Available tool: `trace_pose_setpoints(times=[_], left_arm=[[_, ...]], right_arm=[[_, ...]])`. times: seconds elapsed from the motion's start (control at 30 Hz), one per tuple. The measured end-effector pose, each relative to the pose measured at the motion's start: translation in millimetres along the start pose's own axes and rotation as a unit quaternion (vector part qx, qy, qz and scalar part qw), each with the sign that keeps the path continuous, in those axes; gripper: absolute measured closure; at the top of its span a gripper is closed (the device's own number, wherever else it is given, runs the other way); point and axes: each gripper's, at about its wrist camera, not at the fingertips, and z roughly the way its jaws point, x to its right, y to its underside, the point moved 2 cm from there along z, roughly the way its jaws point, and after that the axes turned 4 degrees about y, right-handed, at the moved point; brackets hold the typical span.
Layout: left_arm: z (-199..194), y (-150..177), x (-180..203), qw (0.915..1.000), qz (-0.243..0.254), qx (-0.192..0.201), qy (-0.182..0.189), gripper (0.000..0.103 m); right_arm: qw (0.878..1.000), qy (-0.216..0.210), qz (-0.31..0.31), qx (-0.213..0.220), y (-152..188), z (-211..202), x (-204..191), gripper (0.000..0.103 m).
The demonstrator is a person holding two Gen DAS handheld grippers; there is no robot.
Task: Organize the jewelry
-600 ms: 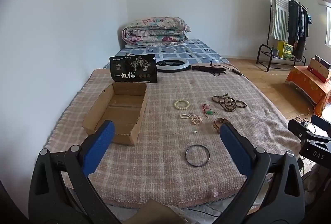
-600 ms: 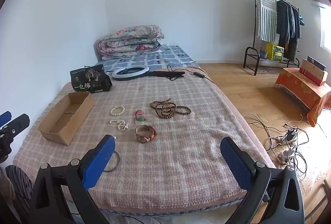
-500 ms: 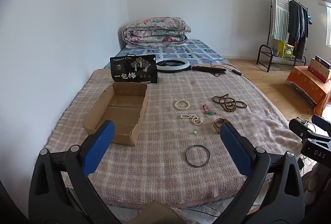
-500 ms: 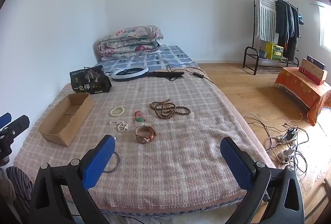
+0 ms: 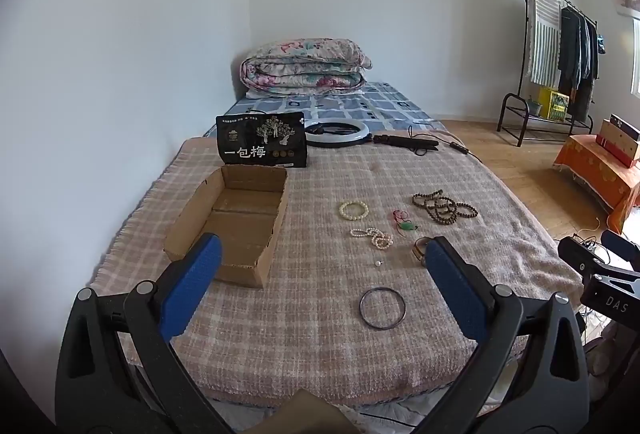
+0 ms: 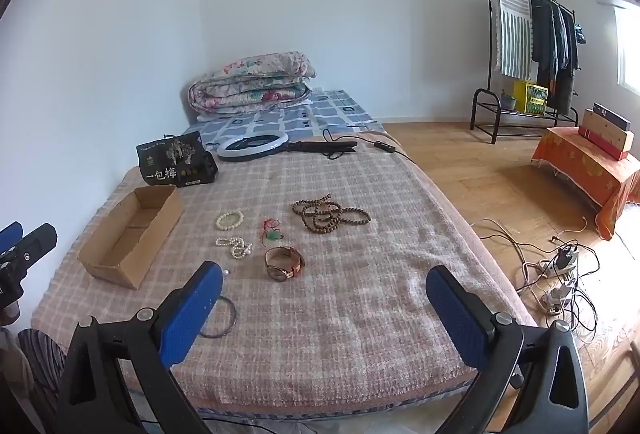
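An empty cardboard box (image 5: 236, 222) (image 6: 132, 234) lies open on the left of a checked blanket (image 5: 328, 346). Jewelry is spread to its right: a cream bead bracelet (image 5: 353, 210) (image 6: 229, 220), a pearl strand (image 5: 373, 236) (image 6: 236, 246), a red cord with a green pendant (image 5: 405, 222) (image 6: 272, 232), brown wooden beads (image 5: 444, 207) (image 6: 328, 216), a brown watch (image 6: 283, 262), a dark bangle (image 5: 382, 308) (image 6: 224, 318) and a tiny pearl (image 5: 378, 263). My left gripper (image 5: 322, 288) and right gripper (image 6: 324, 302) hover open and empty over the blanket's near edge.
A black printed bag (image 5: 262, 145) stands behind the box, with a ring light (image 5: 338, 133) and its cable beyond. A folded quilt (image 5: 304, 67) lies at the bed's head. A clothes rack (image 6: 528, 45), an orange-draped stand (image 6: 588, 165) and floor cables (image 6: 560, 266) are on the right.
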Motion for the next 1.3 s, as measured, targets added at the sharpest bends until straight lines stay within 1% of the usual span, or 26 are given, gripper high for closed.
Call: trace_pose_setpoints(times=[0.33,0.37,0.4,0.57,0.6,0.8,1.03,1.07,1.3], left_arm=[[8,-6,12,1.0000,0.005,0.003,0.000,0.000],[0,-17,3,1.0000,0.004,0.002,0.001,0.000],[-7,-11,-5,1.0000,-0.001,0.005,0.001,0.000],[-9,-17,-5,1.0000,-0.003,0.007,0.001,0.000],[-8,-12,-4,1.0000,-0.001,0.007,0.000,0.000],[-8,-14,-2,1.0000,-0.001,0.008,0.001,0.000],[-8,-23,3,1.0000,-0.001,0.008,0.003,0.000],[-9,-14,-1,1.0000,-0.002,0.008,0.001,0.000],[-10,-17,1,1.0000,-0.002,0.008,0.001,0.000]], right_arm=[[1.000,-0.002,0.001,-0.004,1,0,0,0.000],[1.000,-0.003,0.002,-0.004,2,2,0,0.000],[1.000,-0.004,0.003,-0.004,2,1,0,0.000],[1.000,-0.005,0.006,-0.006,2,4,1,0.000],[1.000,-0.004,0.006,-0.006,3,4,1,0.000],[1.000,-0.005,0.009,-0.009,4,5,0,0.000],[1.000,-0.006,0.011,-0.011,4,6,-1,0.000],[1.000,-0.007,0.011,-0.011,4,6,-1,0.000],[1.000,-0.006,0.013,-0.014,5,7,-2,0.000]])
